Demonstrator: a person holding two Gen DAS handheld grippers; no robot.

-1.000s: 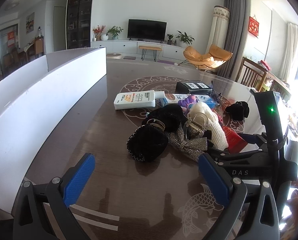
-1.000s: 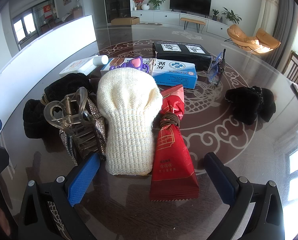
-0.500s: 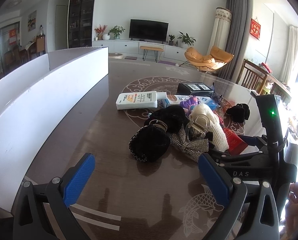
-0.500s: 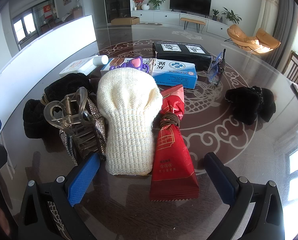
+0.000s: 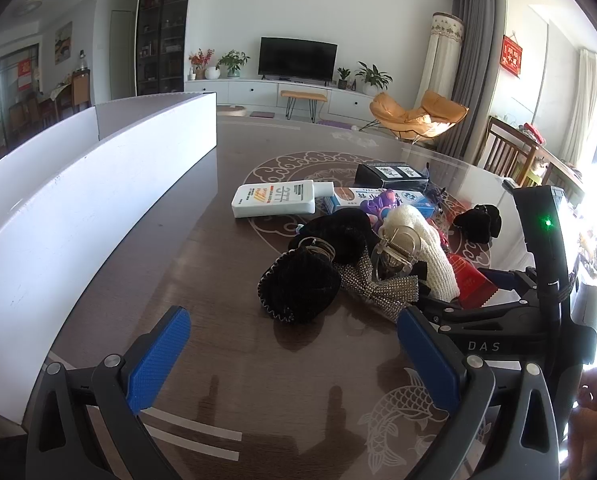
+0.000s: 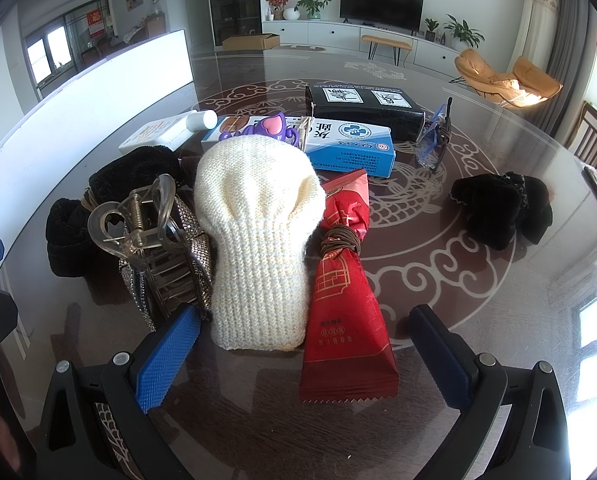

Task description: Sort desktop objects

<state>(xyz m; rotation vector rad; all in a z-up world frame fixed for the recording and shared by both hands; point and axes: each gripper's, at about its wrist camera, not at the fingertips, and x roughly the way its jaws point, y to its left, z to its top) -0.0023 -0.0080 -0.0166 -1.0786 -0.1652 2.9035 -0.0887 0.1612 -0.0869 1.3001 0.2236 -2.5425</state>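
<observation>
Risk ahead: right gripper [image 6: 304, 346], released wide before cream knitted pouch [image 6: 256, 236] and red foil snack packet [image 6: 348, 292], could snag both; left gripper [image 5: 294, 354] released too.

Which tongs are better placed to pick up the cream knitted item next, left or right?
Probably the right tongs: they are open, with the cream knitted item straight ahead. The left tongs face bare table.
</observation>
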